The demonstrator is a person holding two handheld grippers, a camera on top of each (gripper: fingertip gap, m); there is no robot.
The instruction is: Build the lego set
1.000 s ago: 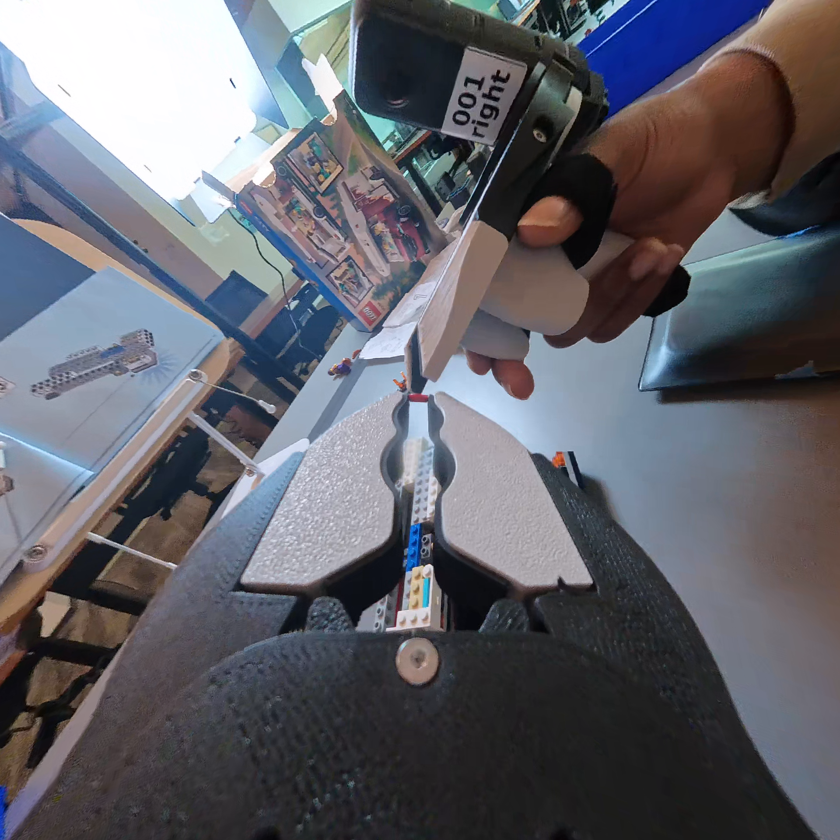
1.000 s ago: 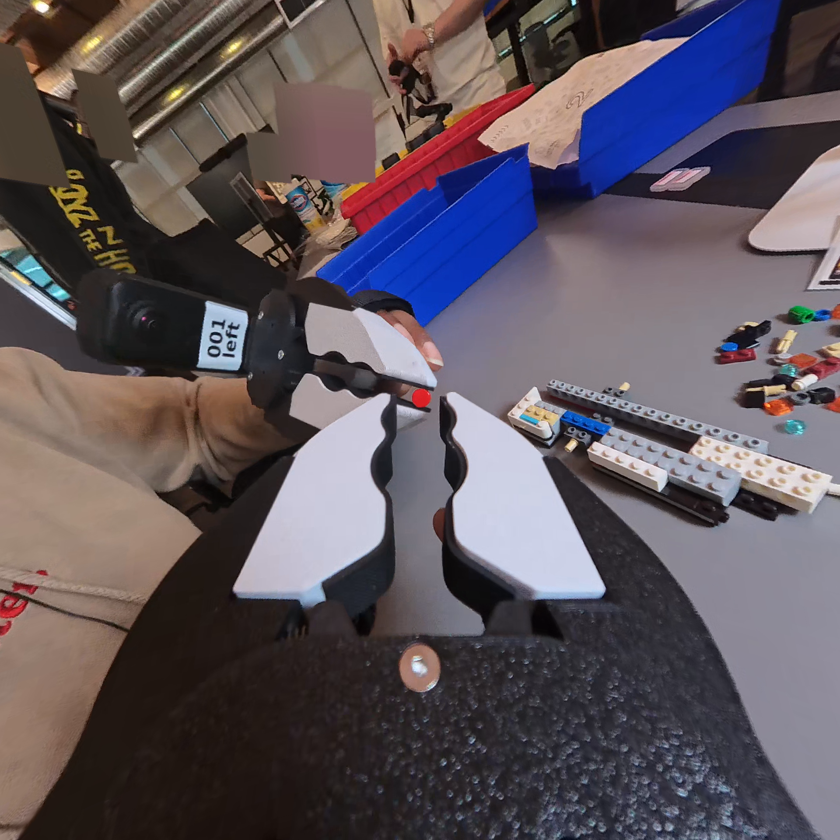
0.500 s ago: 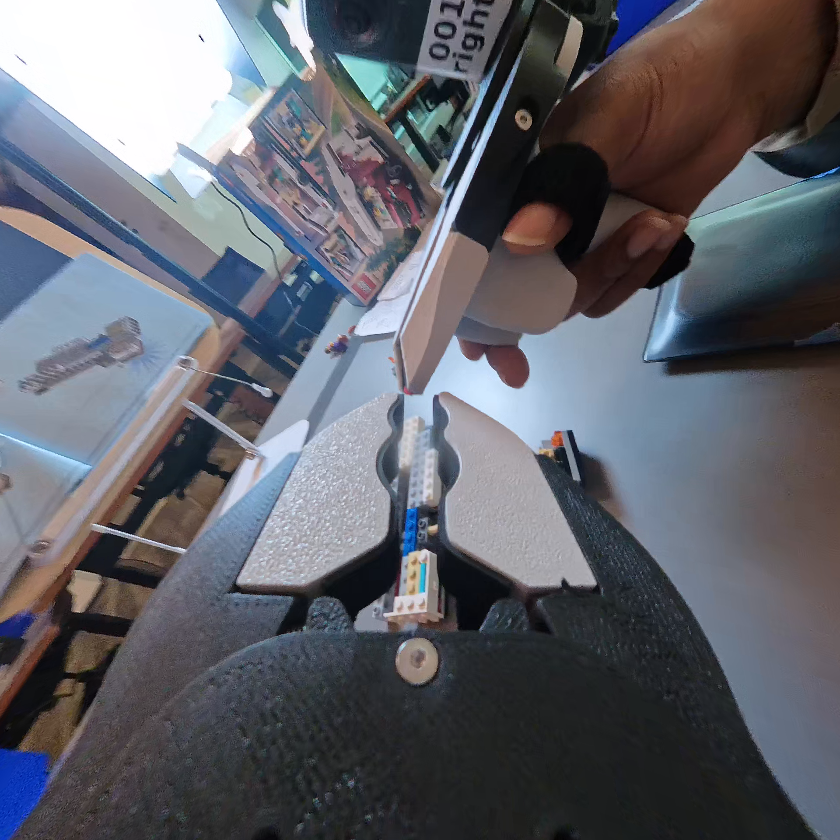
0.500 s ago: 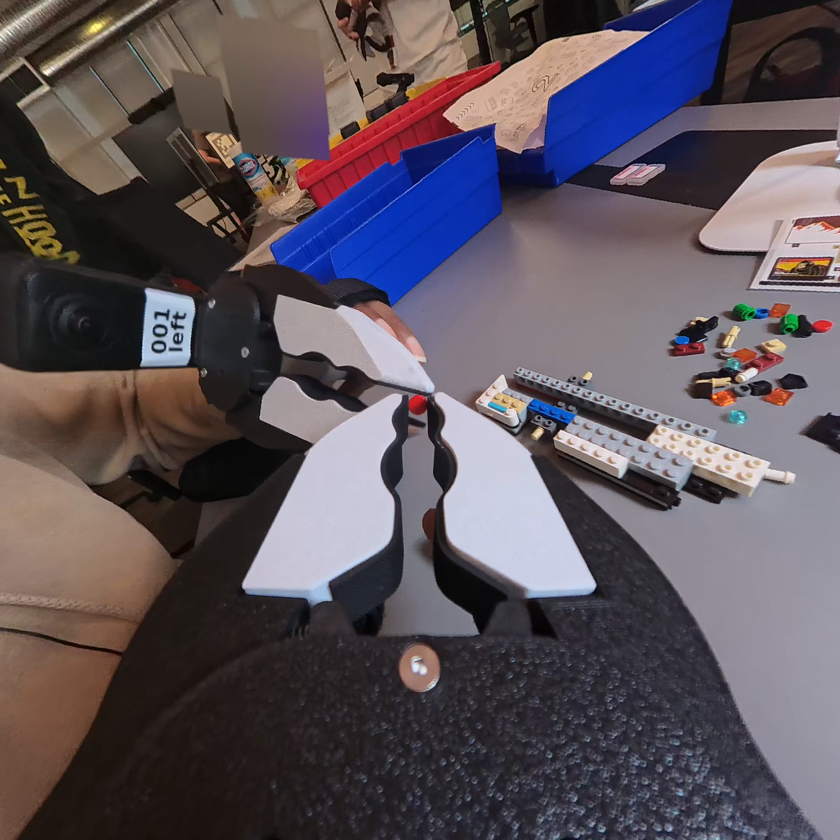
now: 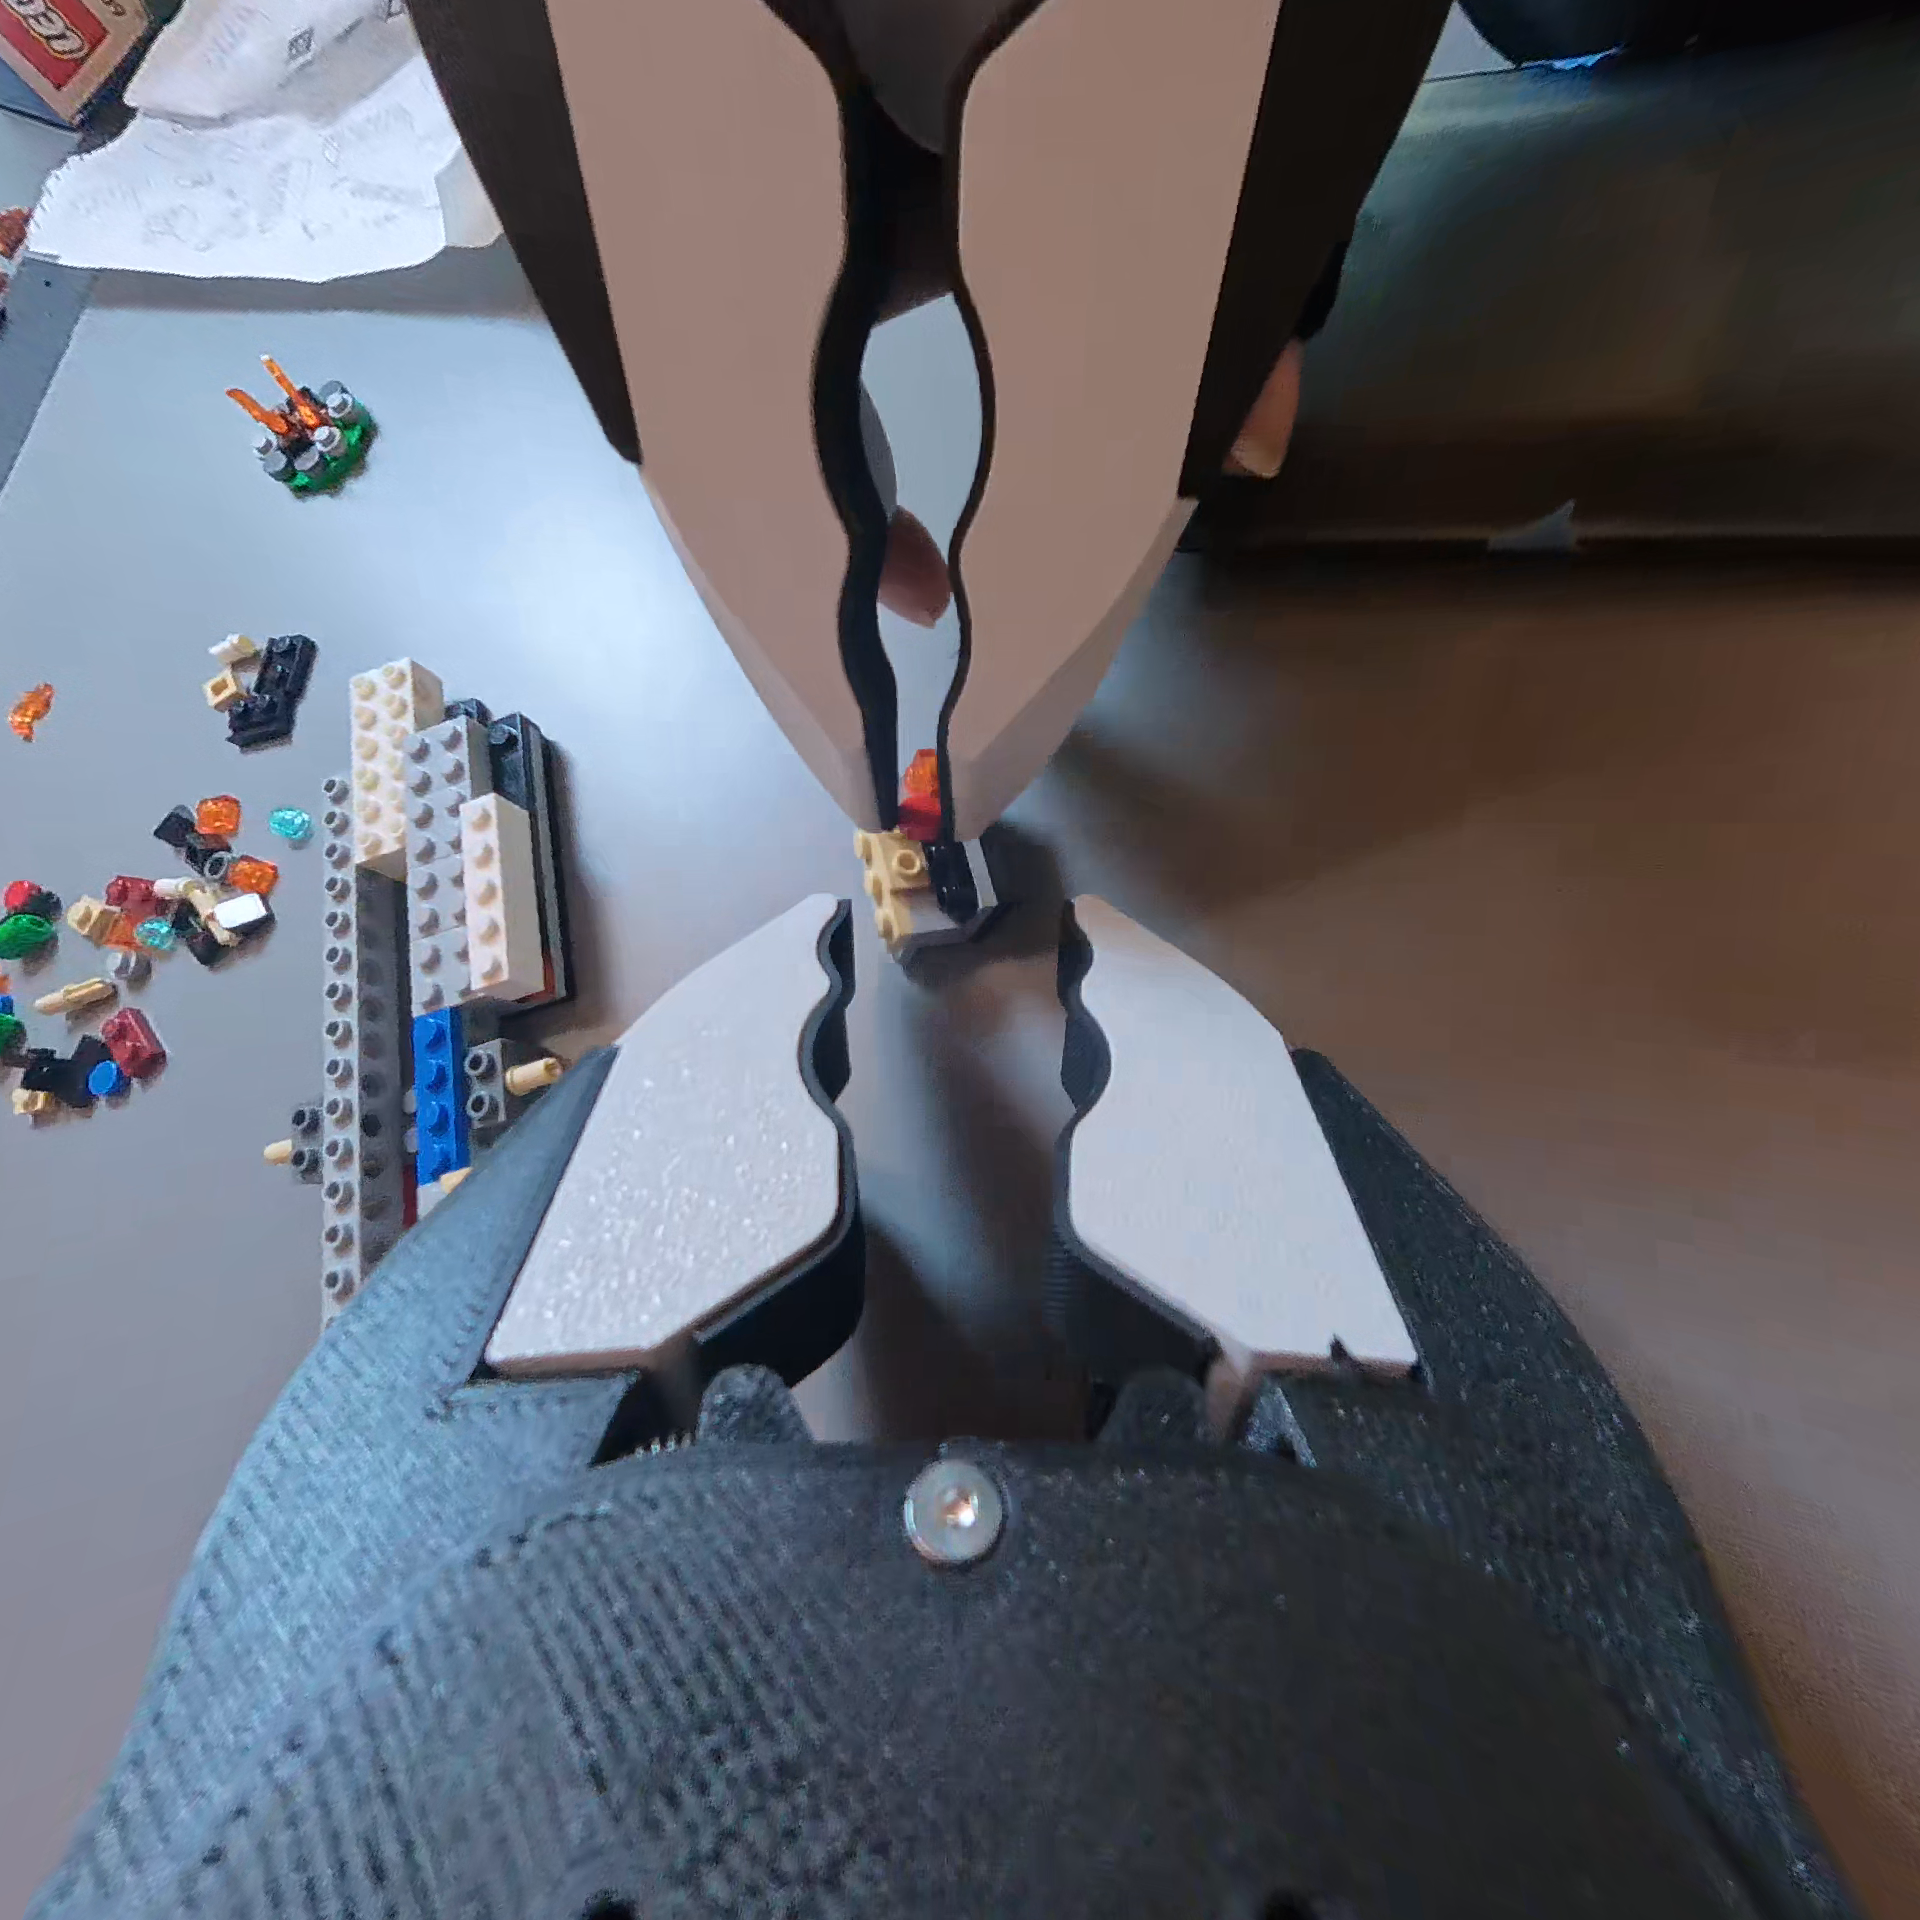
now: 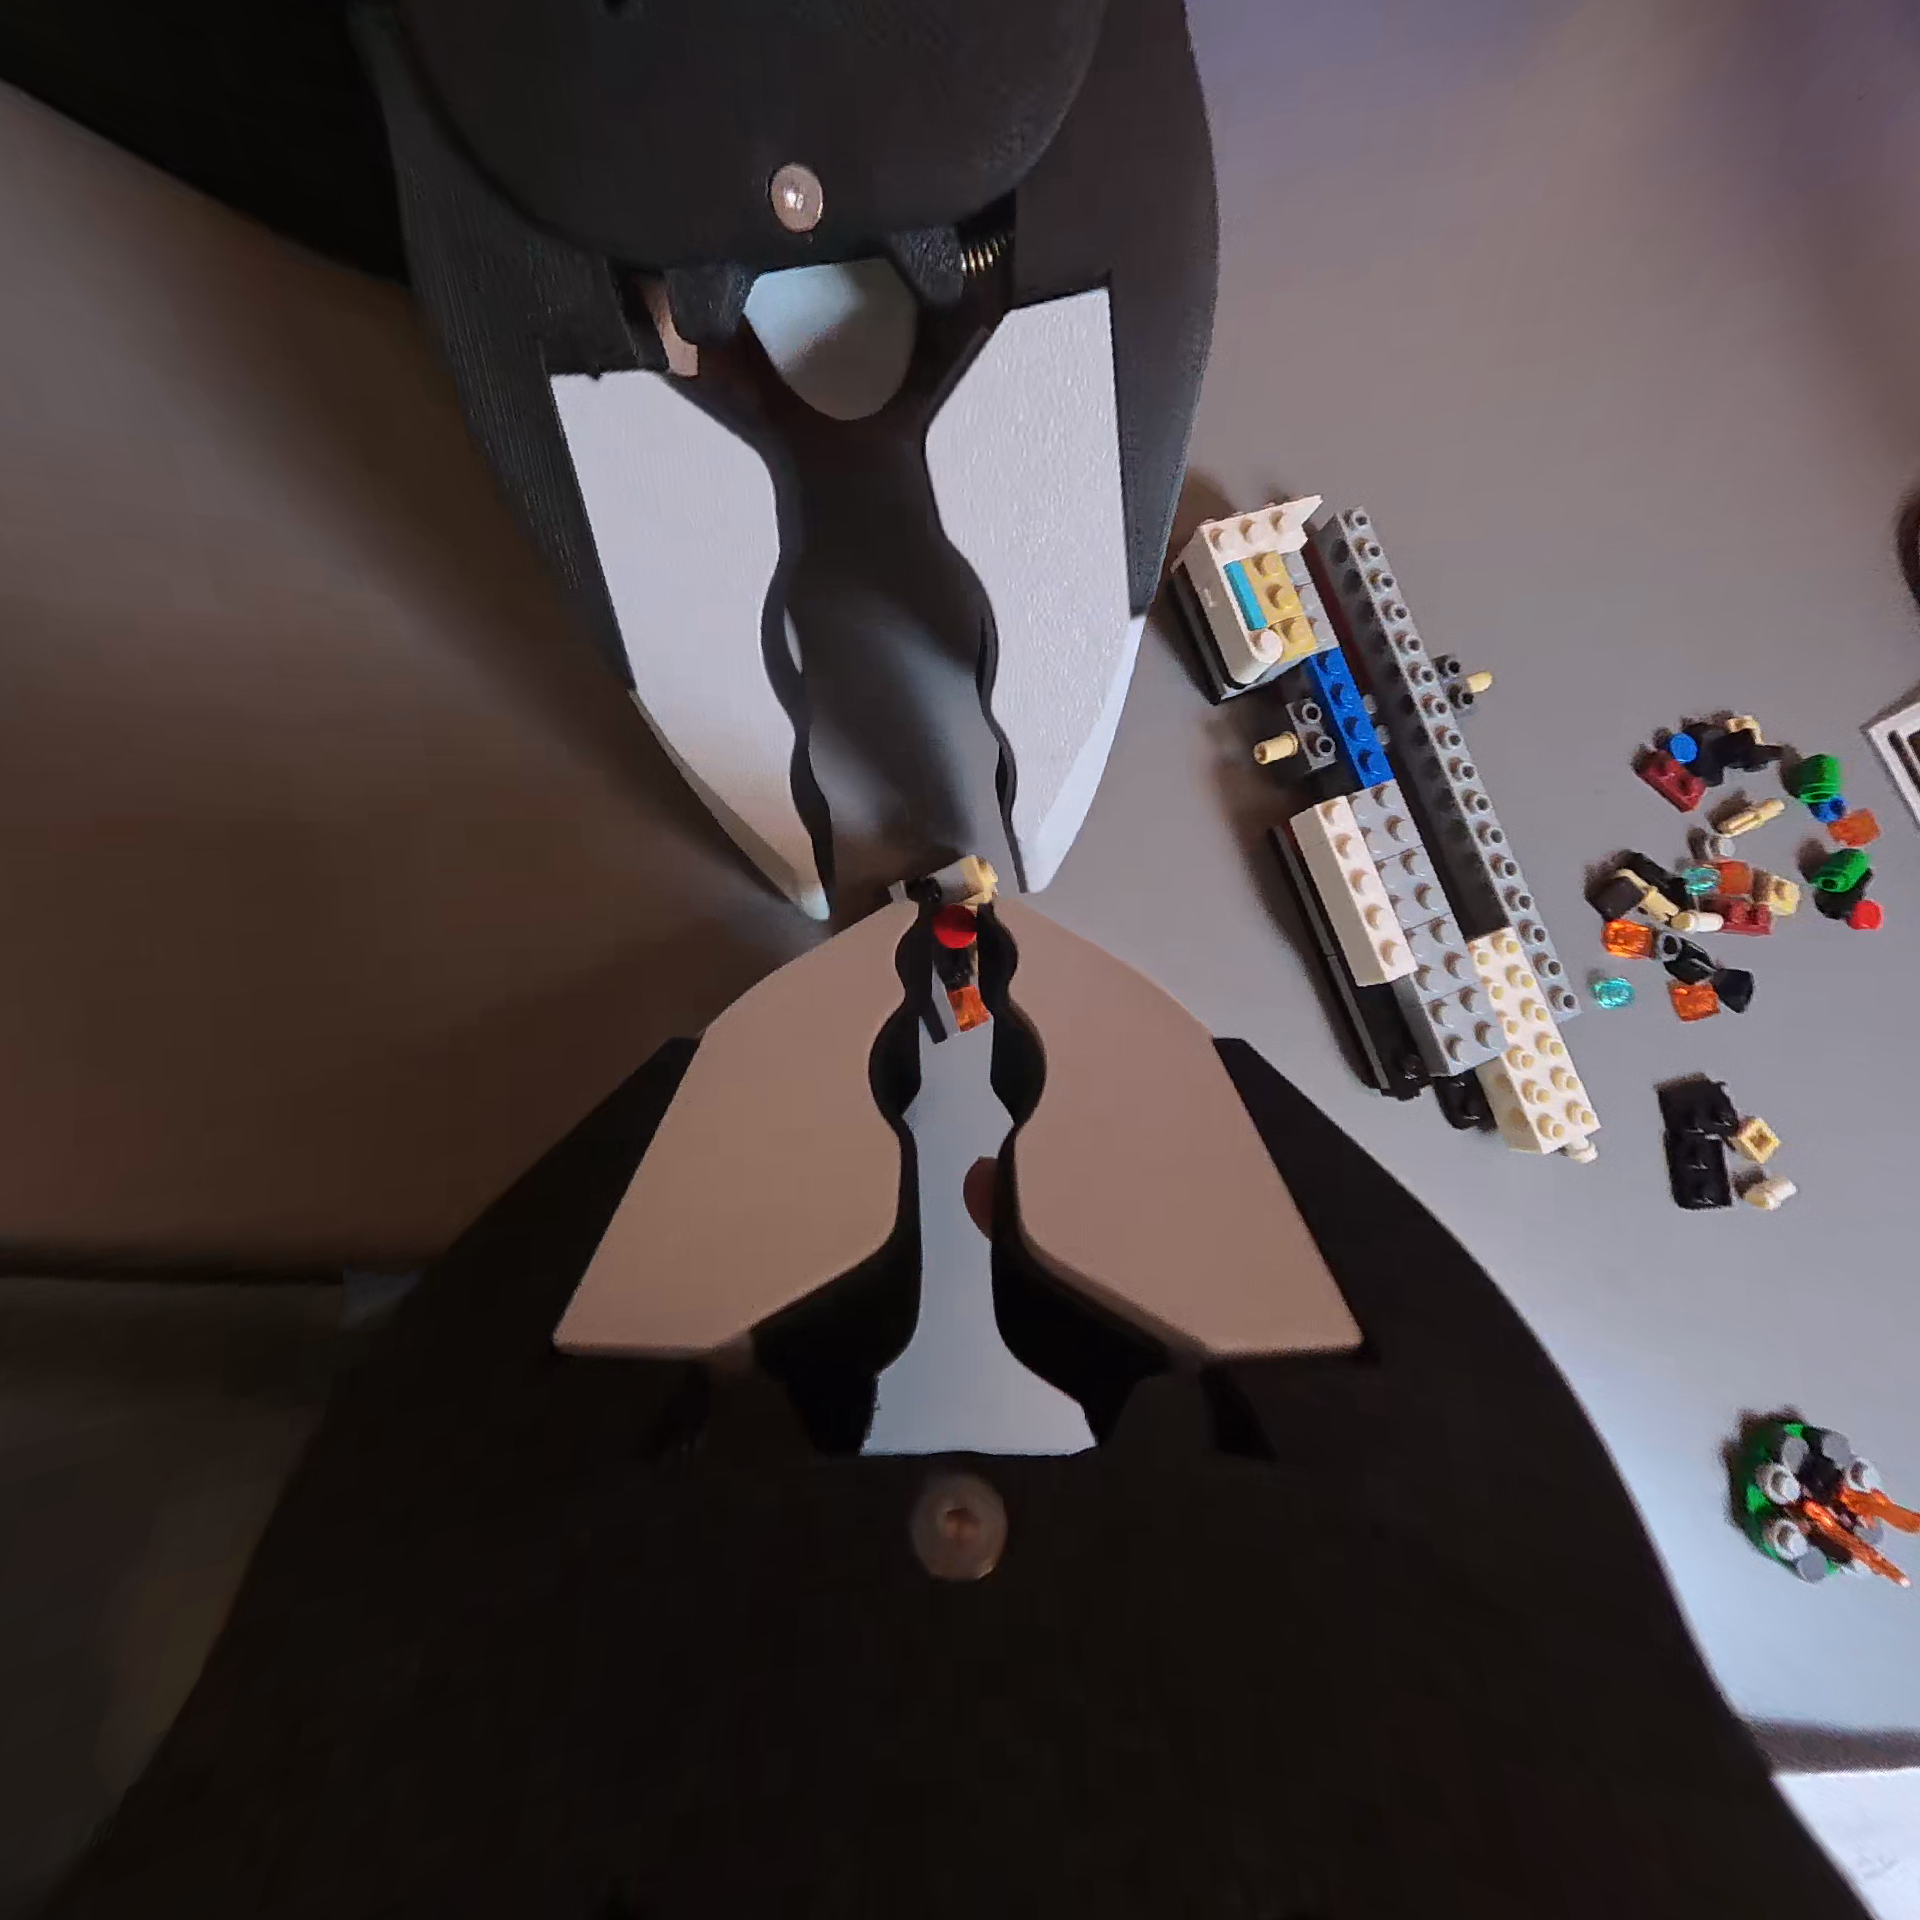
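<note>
My right gripper (image 6: 948, 920) is shut on a small red round piece (image 6: 951, 925) and holds it down against a small tan, grey and black assembly (image 6: 966, 881) on the grey table. In the left wrist view the right gripper (image 5: 920, 826) comes down from the top with the red piece (image 5: 914, 821) at its tips, over the assembly (image 5: 899, 883). My left gripper (image 5: 958, 920) is open and empty, its tips on either side of the assembly; it also shows in the right wrist view (image 6: 920, 883). A long grey, white and blue build (image 5: 436, 914) lies on the table to the left.
Several loose small pieces (image 5: 135, 935) lie left of the long build (image 6: 1423, 831). A green round build with orange flames (image 5: 307, 436) stands farther off. A white paper sheet (image 5: 260, 156) lies at the far left. A dark flat pad (image 5: 1662, 312) lies at the far right. Only a small space, under 4 cm, lies between the two pairs of fingers.
Both grippers have swung down from mid-air to the table. The right gripper has brought the red piece onto the small assembly. The left gripper has opened around it.
</note>
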